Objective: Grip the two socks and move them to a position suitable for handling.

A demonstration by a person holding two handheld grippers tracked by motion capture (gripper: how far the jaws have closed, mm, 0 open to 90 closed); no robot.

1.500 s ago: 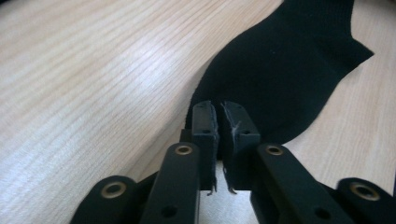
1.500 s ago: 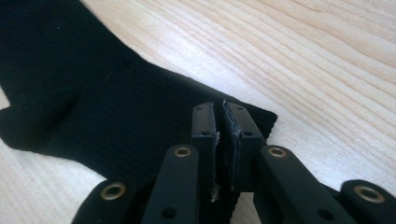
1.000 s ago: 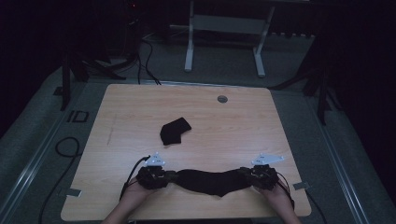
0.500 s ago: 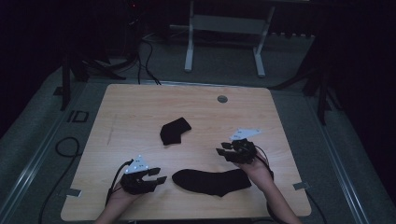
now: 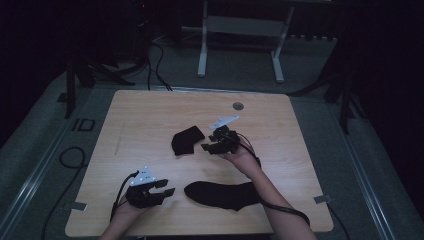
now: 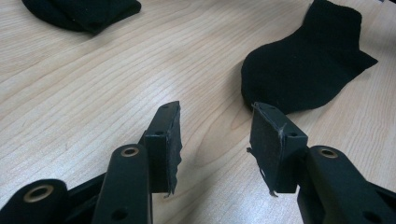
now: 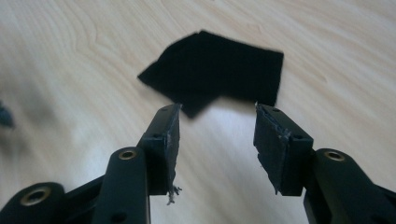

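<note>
Socks, two black ones, both lying loose on the wooden table [image 5: 140,120]. Right gripper [image 5: 210,147] hangs with jaws spread and empty, just beside the folded sock [image 5: 186,140] at the table's middle; in the right gripper view that sock [image 7: 217,70] sits just beyond the fingertips [image 7: 166,126]. Left gripper [image 5: 166,187] is released too, low at the near edge, jaws apart, the flat sock [image 5: 222,194] lying just to its right, near the pads [image 6: 266,135] in the left gripper view

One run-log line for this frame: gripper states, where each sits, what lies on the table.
left gripper: open, near edge | right gripper: open, facing folded sock | flat sock: lying free | table: wood
</note>
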